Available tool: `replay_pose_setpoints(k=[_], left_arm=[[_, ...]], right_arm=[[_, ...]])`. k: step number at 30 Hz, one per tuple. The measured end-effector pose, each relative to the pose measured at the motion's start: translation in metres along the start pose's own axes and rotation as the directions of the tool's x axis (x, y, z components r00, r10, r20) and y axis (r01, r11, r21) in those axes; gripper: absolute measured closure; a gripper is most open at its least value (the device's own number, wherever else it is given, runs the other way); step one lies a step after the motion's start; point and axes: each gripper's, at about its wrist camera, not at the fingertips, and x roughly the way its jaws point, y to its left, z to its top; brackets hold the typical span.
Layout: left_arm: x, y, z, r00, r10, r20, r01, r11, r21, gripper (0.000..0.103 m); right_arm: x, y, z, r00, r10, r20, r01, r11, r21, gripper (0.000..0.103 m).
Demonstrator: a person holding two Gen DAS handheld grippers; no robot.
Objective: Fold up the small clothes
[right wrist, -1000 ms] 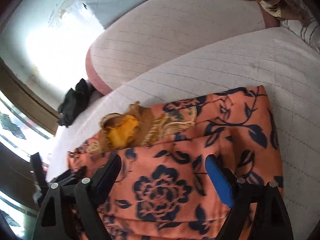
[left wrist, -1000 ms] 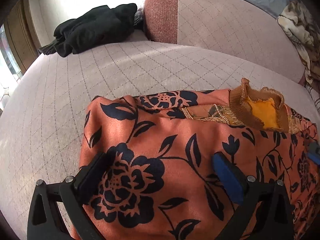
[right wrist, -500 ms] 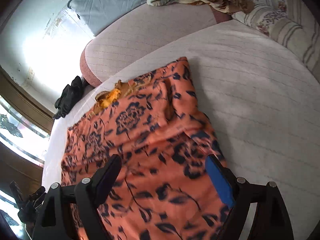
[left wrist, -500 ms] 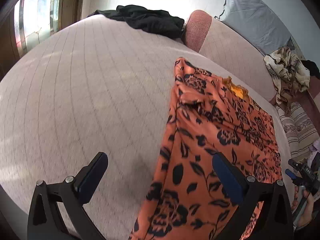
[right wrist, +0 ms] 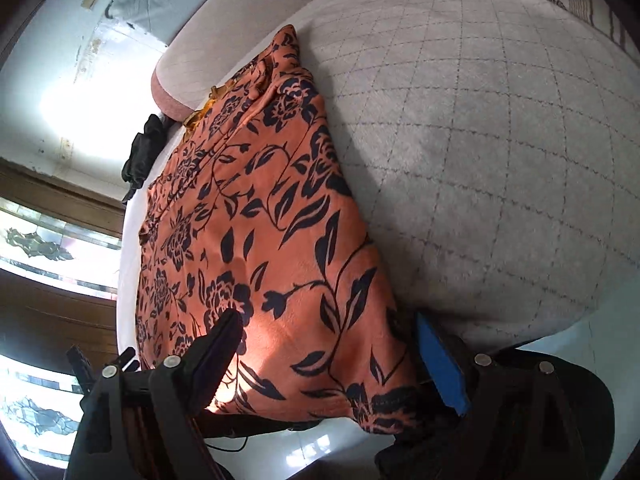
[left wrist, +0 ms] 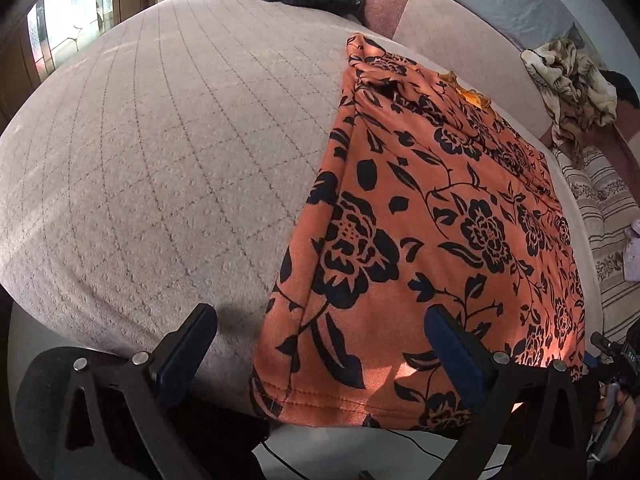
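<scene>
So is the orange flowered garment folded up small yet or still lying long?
Still long: the garment stretches flat down the bed, its hem hanging over the near edge.

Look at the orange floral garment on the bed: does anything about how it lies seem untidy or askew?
Yes. The orange floral garment is bunched and creased at its far end near the headboard, and its near hem hangs over the bed's edge.

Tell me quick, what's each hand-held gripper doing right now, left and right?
Left hand-held gripper: open, holding nothing, above the orange floral garment.
Right hand-held gripper: open, holding nothing, above the same garment.
</scene>
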Motion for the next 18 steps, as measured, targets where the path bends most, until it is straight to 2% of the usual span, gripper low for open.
replay_pose_setpoints(k=[2,5,6,7,8,11,13,16,18], left_arm=[[0.006,0.000,-0.007,0.999,0.036,0.006,-0.036,0.998,0.046,0.001],[0.009,-0.010,-0.014,0.996,0.085,0.014,-0.086,0.989,0.120,0.001],[0.008,-0.011,-0.016,0.996,0.088,0.014,-0.089,0.988,0.126,0.005],[0.007,-0.011,-0.017,0.995,0.102,0.024,-0.104,0.987,0.122,0.015],[0.005,-0.009,-0.016,0.993,0.111,0.030,-0.114,0.988,0.107,0.019],[-0.001,0.002,-0.012,0.995,0.095,0.036,-0.096,0.995,0.033,0.035],[-0.003,0.007,-0.011,0.995,0.091,0.039,-0.091,0.996,0.015,0.052],[-0.008,0.006,-0.012,0.996,0.078,0.030,-0.079,0.997,0.016,0.061],[-0.011,0.001,-0.015,0.999,0.045,0.020,-0.046,0.998,0.032,0.058]], right_arm=[[0.002,0.004,-0.006,0.999,-0.031,-0.010,0.031,0.999,-0.032,0.015],[0.004,0.002,-0.007,1.000,-0.008,-0.019,0.008,1.000,-0.025,0.015],[0.004,0.002,-0.007,1.000,-0.003,-0.021,0.002,1.000,-0.025,0.015],[0.004,0.001,-0.007,1.000,0.002,-0.022,-0.003,1.000,-0.028,0.015],[0.005,0.003,-0.007,1.000,0.008,-0.024,-0.009,0.999,-0.032,0.015],[0.007,0.006,-0.009,0.999,0.016,-0.031,-0.017,0.999,-0.040,0.016],[0.007,0.007,-0.009,0.999,0.017,-0.032,-0.018,0.999,-0.041,0.016],[0.008,0.007,-0.008,0.999,0.009,-0.035,-0.010,0.999,-0.040,0.016],[0.008,0.009,-0.008,0.999,0.000,-0.043,-0.002,0.999,-0.043,0.016]])
